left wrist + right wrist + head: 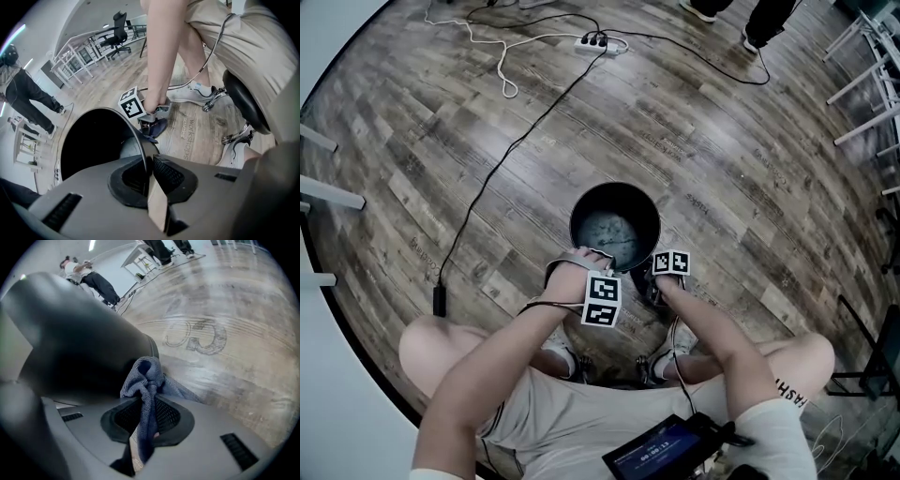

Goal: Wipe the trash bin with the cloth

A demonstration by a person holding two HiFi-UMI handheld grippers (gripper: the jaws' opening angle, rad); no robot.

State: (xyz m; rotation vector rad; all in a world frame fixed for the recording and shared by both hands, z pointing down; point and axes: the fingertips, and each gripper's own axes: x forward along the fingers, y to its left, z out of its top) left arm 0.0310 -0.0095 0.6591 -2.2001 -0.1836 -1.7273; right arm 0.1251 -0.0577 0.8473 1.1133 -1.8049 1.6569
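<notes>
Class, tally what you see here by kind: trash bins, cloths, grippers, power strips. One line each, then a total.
trash bin: 1
cloth: 1
grippers: 2, the left gripper and the right gripper
power strip: 1
Total: 5

Trash bin [615, 193] on wooden floor [722, 141]

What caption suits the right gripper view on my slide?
Right tool, shut on a blue cloth, beside the dark trash bin.

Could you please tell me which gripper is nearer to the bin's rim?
Left: the left gripper clamps the rim; the right gripper holds the cloth beside the bin's outer wall.
</notes>
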